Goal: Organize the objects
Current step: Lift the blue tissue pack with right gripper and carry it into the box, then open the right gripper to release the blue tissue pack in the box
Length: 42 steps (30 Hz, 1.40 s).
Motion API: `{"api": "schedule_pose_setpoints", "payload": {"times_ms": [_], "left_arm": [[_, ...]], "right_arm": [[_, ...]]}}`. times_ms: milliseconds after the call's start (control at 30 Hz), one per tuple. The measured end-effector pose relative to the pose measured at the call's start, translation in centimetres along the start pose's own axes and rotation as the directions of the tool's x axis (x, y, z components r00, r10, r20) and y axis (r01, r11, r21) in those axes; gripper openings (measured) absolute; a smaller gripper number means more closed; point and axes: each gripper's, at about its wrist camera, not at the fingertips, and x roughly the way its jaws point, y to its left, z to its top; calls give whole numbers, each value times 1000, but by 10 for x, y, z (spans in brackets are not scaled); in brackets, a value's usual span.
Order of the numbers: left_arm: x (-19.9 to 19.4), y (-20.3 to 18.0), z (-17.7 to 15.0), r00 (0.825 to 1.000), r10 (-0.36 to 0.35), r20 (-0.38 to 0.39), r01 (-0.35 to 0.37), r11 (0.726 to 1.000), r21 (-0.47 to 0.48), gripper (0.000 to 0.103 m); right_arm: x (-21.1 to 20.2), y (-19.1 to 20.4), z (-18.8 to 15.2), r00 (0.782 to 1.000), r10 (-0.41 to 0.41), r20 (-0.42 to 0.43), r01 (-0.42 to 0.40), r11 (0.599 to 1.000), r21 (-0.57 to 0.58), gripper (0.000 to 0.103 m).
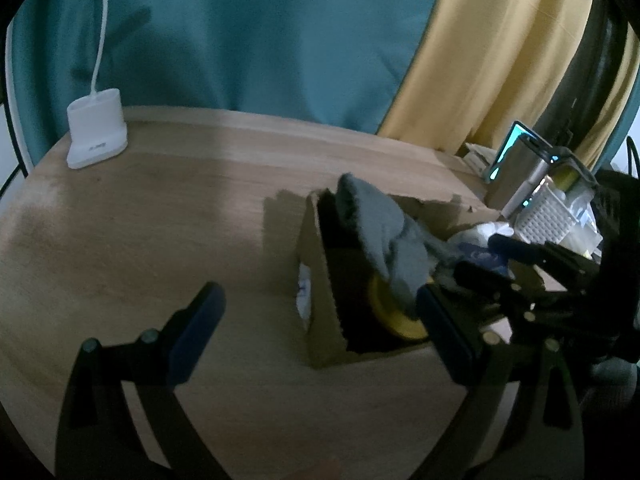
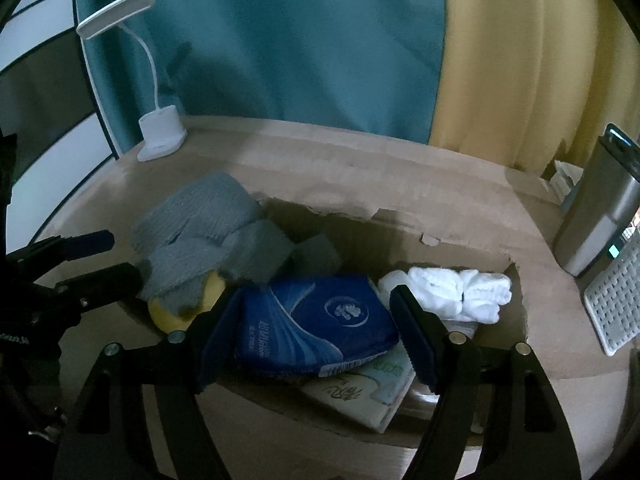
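Note:
An open cardboard box (image 2: 460, 236) sits on the wooden table and holds a grey knitted cloth (image 2: 208, 228), a yellow round thing (image 2: 168, 316), white rolled socks (image 2: 460, 292) and a green-and-white tissue pack (image 2: 368, 388). My right gripper (image 2: 316, 300) is shut on a blue tissue pack (image 2: 316, 320), which lies low in the box on top of the green-and-white pack. My left gripper (image 1: 320, 296) stands wide open astride the box's left wall (image 1: 320, 280), holding nothing. Its right finger (image 1: 444, 332) is beside the yellow thing (image 1: 396, 316) and the grey cloth (image 1: 384, 236). The right gripper (image 1: 484, 258) reaches in from the right.
A white desk lamp (image 2: 162, 136) stands at the table's back left, in front of teal and yellow curtains. At the right stand a silver device (image 2: 600, 220) and a white perforated basket (image 2: 616, 300). Bare tabletop (image 1: 140, 220) lies left of the box.

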Motion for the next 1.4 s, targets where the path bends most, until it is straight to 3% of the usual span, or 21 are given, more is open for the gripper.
{"api": "schedule_pose_setpoints", "payload": {"times_ms": [167,1400], "left_arm": [[-2,-3,0,1000,-1,5,1,1000,4,97],[-34,-50,-15,999,-19,36,16,996,93,97]], "right_arm": [[-2,0,-1,1000,7,7,-7,1000,-14,85],[-60,-19,-30,996,-37,83,34,999,42,85]]}}
